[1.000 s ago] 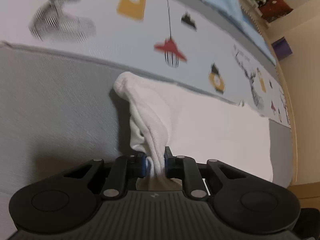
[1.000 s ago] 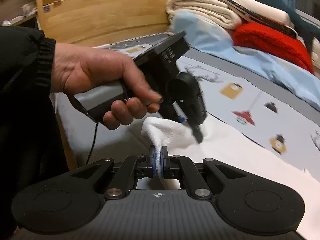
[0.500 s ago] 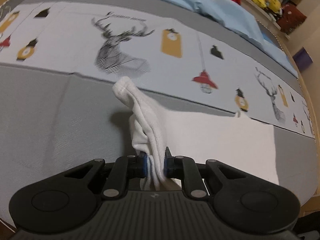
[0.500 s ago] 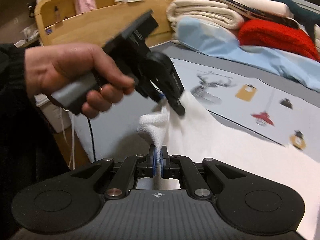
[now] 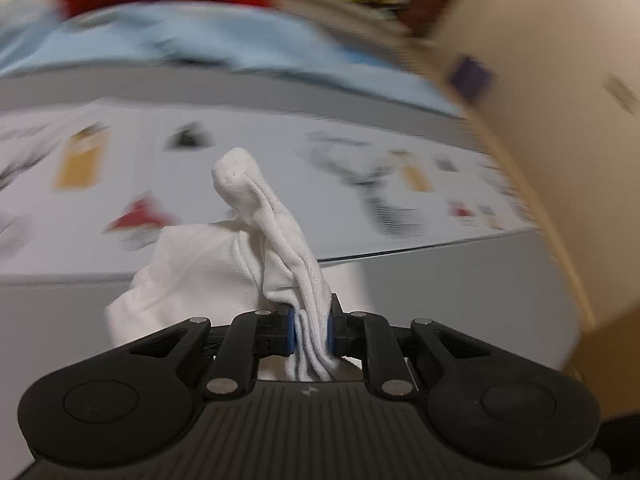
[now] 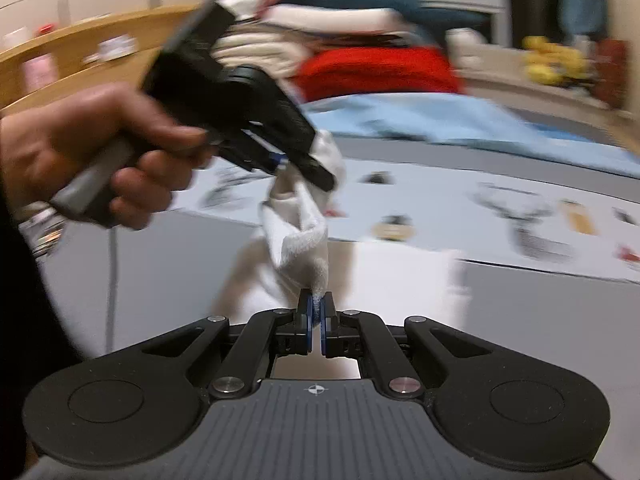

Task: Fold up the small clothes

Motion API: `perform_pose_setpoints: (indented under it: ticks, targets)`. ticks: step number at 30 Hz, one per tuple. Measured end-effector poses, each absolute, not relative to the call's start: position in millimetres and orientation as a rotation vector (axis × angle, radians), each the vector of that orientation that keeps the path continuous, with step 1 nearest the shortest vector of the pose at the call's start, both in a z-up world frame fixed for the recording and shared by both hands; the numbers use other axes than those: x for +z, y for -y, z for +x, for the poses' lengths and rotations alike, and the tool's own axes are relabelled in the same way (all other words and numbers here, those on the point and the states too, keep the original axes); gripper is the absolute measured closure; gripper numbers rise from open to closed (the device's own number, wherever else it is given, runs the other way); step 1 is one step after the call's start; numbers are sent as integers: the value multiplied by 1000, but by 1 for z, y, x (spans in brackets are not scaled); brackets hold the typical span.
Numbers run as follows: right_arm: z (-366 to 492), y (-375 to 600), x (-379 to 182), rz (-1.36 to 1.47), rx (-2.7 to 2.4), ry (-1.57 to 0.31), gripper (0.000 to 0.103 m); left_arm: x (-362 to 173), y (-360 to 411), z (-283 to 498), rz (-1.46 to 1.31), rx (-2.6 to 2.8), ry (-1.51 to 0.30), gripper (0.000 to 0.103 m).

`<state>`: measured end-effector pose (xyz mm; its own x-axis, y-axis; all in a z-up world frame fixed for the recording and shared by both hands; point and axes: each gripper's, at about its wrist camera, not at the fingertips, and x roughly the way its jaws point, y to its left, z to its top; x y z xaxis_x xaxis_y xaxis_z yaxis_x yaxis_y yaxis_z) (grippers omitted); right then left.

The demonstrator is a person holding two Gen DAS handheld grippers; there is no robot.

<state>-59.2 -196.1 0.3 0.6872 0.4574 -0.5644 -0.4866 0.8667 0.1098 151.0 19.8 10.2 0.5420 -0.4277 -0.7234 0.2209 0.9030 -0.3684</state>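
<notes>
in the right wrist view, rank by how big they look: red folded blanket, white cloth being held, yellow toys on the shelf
1. Red folded blanket and white cloth: look similar in area; the cloth is much nearer the camera, so no ranking between them.
2. Yellow toys: clearly smallest, blurred.

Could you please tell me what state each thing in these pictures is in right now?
White cloth: lifted, bunched, pinched at two spots.
Left hand-held gripper: shut on the cloth.
Right hand-held gripper: shut on a cloth edge.
Printed bed cover: spread flat.
Red blanket: folded, in the pile behind.
Blue sheet: lying rumpled.
</notes>
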Motion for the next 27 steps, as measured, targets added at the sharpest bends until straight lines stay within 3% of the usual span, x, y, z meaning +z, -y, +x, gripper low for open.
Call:
perform_pose_setpoints:
  ticks: [3,9,10,13,14,16,17,18,19,27]
  targets:
    - [-60,235,-11,-25,378,-662,100,13,9,147,-235,-515,-885,63]
    - [-33,285,-76,229,254,-1061,94,-1,-3,150,-249,-433,-934,64]
    - [-29,288,-78,278,249,-1061,90,-5,-7,151,-246,-419,-955,64]
    - [-16,291,-73,328,240,-1002,52,-18,-18,149,-183,-410,-1027,65]
    - [-9,291,-74,335,231,-991,48,-22,-19,146,-157,-420,-1048,65]
    - [5,291,-81,358,219,-1013,50,-29,-22,138,-104,-468,-1088,65]
    - [7,293,-85,374,213,-1035,59,-32,-22,132,-82,-496,-1103,65]
    - [10,296,-91,391,212,-1064,73,-37,-20,128,-52,-532,-1122,65]
    - [11,298,-96,402,215,-1095,100,-40,-18,124,-27,-559,-1136,65]
    - [17,295,-96,380,116,-1229,99,-105,16,94,301,-652,-1279,65]
